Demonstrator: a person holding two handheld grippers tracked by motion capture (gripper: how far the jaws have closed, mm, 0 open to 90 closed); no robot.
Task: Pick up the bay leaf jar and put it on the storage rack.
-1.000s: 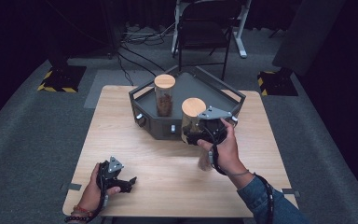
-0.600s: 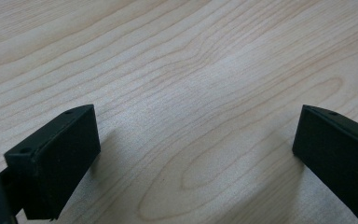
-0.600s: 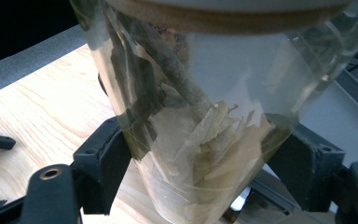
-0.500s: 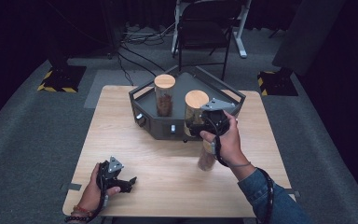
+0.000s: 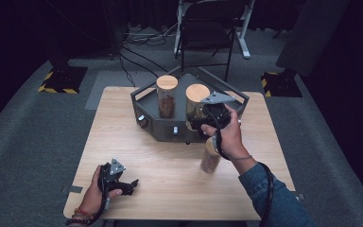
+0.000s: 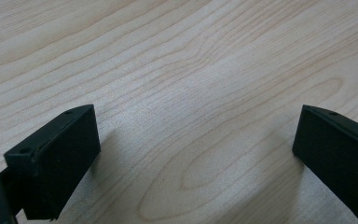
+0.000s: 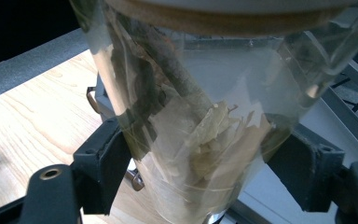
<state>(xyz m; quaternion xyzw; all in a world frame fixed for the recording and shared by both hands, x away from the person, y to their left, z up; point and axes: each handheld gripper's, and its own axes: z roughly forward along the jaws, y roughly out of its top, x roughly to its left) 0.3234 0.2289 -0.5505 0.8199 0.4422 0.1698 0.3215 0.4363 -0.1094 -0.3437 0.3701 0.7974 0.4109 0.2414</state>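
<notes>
While the left gripper (image 5: pixel 131 183) rests wide open on the table (image 5: pixel 170 165), the right gripper (image 7: pixel 200 163) clamps a leaf-filled jar (image 7: pixel 196 116) over the tray (image 5: pixel 144 101).

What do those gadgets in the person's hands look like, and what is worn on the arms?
Both the left gripper and right gripper are black with blocky jaws, grey three-cornered top plates and black cables. The right arm wears a denim sleeve; the left wrist has beaded bracelets.

Right claw (image 7: pixel 198 172) clamps a clear jar (image 7: pixel 200 116) of dried leaves, held above the grey tray (image 7: pixel 307 116) and table (image 7: pixel 37 121).
</notes>
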